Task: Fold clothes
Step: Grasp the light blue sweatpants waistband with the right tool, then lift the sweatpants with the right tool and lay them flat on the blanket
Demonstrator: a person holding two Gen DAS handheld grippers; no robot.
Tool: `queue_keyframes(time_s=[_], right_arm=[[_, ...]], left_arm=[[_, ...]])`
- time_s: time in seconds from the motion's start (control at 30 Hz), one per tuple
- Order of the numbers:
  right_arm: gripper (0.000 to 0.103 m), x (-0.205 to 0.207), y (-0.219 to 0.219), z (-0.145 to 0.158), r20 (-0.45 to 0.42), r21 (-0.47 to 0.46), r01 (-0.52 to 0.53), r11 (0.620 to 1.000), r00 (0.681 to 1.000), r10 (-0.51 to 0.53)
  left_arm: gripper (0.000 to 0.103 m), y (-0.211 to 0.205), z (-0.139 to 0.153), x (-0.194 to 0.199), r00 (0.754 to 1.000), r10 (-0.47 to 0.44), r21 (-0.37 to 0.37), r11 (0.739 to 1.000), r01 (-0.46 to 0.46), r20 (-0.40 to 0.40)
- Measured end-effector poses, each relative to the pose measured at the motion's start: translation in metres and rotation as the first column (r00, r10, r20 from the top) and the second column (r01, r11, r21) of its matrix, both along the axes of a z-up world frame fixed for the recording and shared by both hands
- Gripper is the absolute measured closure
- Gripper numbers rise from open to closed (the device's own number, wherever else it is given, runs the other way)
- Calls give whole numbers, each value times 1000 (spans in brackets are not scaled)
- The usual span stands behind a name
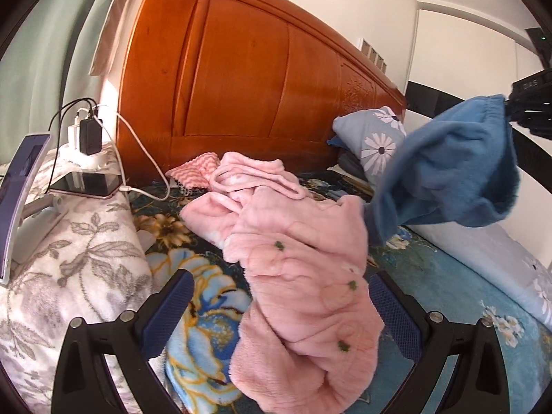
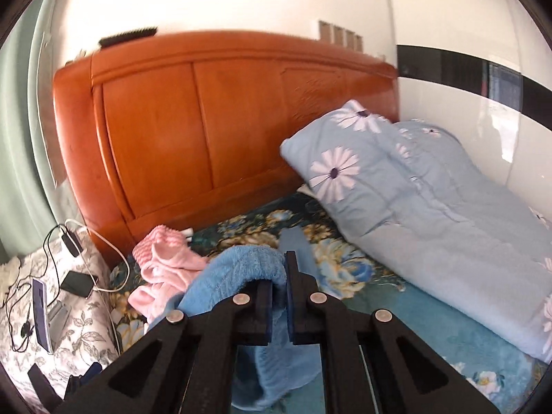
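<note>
A pink fleece garment with small green dots lies crumpled on the floral bed cover, between the fingers of my open left gripper, which is empty just above it. My right gripper is shut on a blue fleece garment and holds it up off the bed. In the left wrist view the blue garment hangs from the right gripper at the upper right. The pink garment shows left of the blue one in the right wrist view.
An orange wooden headboard stands behind. A light blue daisy quilt lies folded at right. At left a grey-leaf blanket carries phones, a charger and cables. A pink-white striped cloth lies by the headboard.
</note>
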State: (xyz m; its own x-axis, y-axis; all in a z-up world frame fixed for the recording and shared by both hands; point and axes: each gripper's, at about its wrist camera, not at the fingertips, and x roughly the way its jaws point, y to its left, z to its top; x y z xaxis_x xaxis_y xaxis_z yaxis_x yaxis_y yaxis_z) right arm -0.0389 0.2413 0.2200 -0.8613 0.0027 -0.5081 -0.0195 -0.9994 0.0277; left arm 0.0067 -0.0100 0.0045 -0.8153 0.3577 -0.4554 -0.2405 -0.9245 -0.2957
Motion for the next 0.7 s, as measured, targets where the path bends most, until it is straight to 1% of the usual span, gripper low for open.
queue_keyframes(time_s=[0.13, 0.23, 0.33, 0.4, 0.5, 0.57, 0.63, 0.7], right_arm=[[97, 91, 57, 59, -52, 7, 105, 994, 993, -104], [97, 171, 97, 102, -111, 42, 187, 982, 977, -181], [97, 244, 125, 131, -148, 55, 271, 961, 954, -261], [97, 289, 138, 146, -165, 54, 325, 944, 935, -312], [97, 353, 143, 173, -210, 48, 374, 926, 910, -356], [97, 389, 138, 193, -243, 76, 410, 909, 892, -381], [97, 417, 131, 213, -271, 108, 444, 889, 874, -404], [97, 434, 122, 228, -292, 117, 461, 879, 863, -413]], left_arm=[[0, 30, 11, 21, 994, -106, 29, 994, 106, -11], [0, 53, 18, 37, 983, -184, 49, 982, 185, -21], [0, 76, 26, 53, 965, -261, 69, 962, 263, -32], [0, 98, 37, 75, 944, -327, 56, 943, 329, -32], [0, 128, 58, 115, 908, -414, 21, 909, 416, -61], [0, 143, 74, 142, 877, -473, 14, 880, 476, -89], [0, 156, 88, 168, 832, -543, 25, 836, 549, -110], [0, 168, 99, 192, 777, -617, 44, 779, 625, -125]])
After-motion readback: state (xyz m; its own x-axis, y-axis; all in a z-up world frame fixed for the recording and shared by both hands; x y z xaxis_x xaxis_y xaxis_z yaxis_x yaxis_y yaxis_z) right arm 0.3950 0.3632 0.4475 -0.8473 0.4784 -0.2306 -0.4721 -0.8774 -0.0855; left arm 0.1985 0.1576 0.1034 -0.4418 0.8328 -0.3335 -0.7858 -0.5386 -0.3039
